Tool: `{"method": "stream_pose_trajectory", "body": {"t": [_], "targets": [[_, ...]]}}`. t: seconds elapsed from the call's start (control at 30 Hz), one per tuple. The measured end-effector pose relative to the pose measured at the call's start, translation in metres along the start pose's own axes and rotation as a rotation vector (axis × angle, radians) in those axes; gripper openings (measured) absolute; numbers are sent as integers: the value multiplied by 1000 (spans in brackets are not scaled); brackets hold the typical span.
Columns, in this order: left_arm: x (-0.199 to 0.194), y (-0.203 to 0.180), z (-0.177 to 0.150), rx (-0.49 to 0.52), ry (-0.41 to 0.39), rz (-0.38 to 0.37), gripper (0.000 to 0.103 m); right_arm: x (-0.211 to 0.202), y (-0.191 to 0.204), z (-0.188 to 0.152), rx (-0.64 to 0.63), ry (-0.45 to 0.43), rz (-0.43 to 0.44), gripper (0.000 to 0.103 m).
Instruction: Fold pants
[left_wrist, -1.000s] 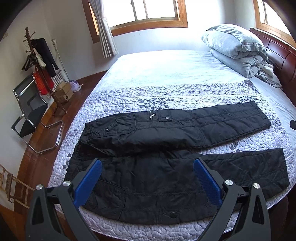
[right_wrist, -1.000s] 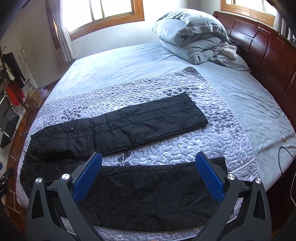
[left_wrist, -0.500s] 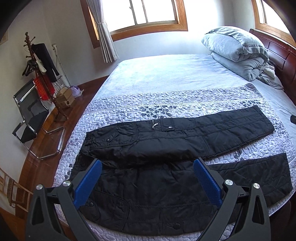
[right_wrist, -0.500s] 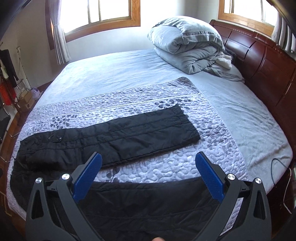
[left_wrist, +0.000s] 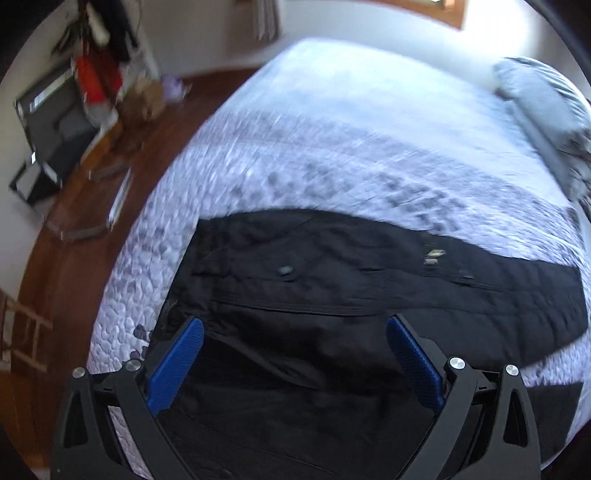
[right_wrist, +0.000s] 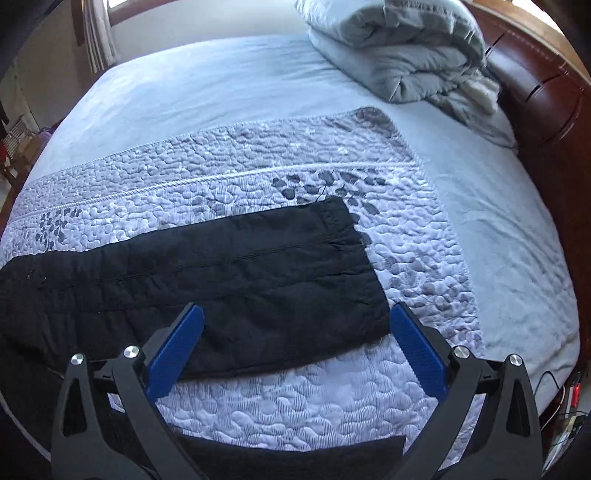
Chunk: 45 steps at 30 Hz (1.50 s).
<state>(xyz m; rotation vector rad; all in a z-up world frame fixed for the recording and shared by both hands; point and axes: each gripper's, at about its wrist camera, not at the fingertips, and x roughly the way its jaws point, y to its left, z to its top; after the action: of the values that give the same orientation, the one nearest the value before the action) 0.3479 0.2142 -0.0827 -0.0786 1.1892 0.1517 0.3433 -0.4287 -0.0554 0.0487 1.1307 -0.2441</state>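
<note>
Both grippers have dropped closer to the black quilted pants (left_wrist: 332, 295), which lie flat on the bed's pebble-textured quilt (right_wrist: 258, 173). The left gripper (left_wrist: 293, 354) hovers over the waist and the right gripper (right_wrist: 295, 345) over a leg's cuff, each with its ribbed blue fingers (right_wrist: 177, 347) spread wide, holding nothing.

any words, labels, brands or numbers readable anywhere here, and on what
None can be read in either view.
The black pants show only plain quilted fabric, with no tag or print visible.
A small pale metal piece near the pants' waist is too blurred to tell if it bears any mark.
The patterned quilt bears no lettering.
</note>
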Motion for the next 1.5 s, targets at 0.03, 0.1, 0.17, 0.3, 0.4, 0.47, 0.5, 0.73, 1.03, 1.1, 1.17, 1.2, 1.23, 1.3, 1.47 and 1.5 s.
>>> {"method": "stream_pose_trajectory", "body": {"t": [0.03, 0.1, 0.17, 0.3, 0.4, 0.47, 0.5, 0.73, 1.03, 1.1, 1.17, 1.2, 1.23, 1.3, 1.47, 1.5], "targets": [[22, 17, 12, -36, 65, -1, 99, 14, -1, 6, 1, 27, 3, 101], [51, 41, 27, -90, 141, 12, 99, 44, -6, 16, 17, 82, 36, 101], [80, 63, 40, -168, 213, -6, 99, 67, -8, 23, 36, 125, 54, 101], [122, 83, 50, -271, 319, -8, 99, 101, -9, 28, 45, 170, 49, 101], [151, 87, 50, -301, 388, 6, 99, 113, -11, 29, 28, 174, 42, 101], [164, 82, 47, -289, 421, 20, 99, 117, -12, 30, 14, 172, 39, 101], [166, 79, 46, -282, 420, 30, 99, 118, -11, 31, 8, 168, 36, 101], [148, 50, 37, -225, 370, -62, 44, 124, -22, 44, 24, 140, 32, 101], [111, -3, 43, -152, 356, -87, 12, 136, -51, 63, 107, 155, 101, 101], [108, -6, 41, -155, 348, -90, 12, 143, -56, 68, 94, 169, 94, 101], [121, 11, 34, -156, 337, -95, 12, 150, -61, 71, 92, 184, 83, 101], [117, 6, 34, -154, 336, -93, 11, 154, -64, 74, 92, 187, 72, 101], [120, 9, 31, -151, 333, -92, 11, 158, -66, 76, 102, 186, 67, 101], [125, 10, 34, -141, 335, -88, 12, 170, -70, 79, 123, 213, 97, 101], [128, 1, 37, -137, 346, -70, 12, 199, -73, 83, 143, 262, 61, 101], [130, 1, 37, -137, 348, -65, 12, 202, -72, 83, 151, 263, 58, 101]]}}
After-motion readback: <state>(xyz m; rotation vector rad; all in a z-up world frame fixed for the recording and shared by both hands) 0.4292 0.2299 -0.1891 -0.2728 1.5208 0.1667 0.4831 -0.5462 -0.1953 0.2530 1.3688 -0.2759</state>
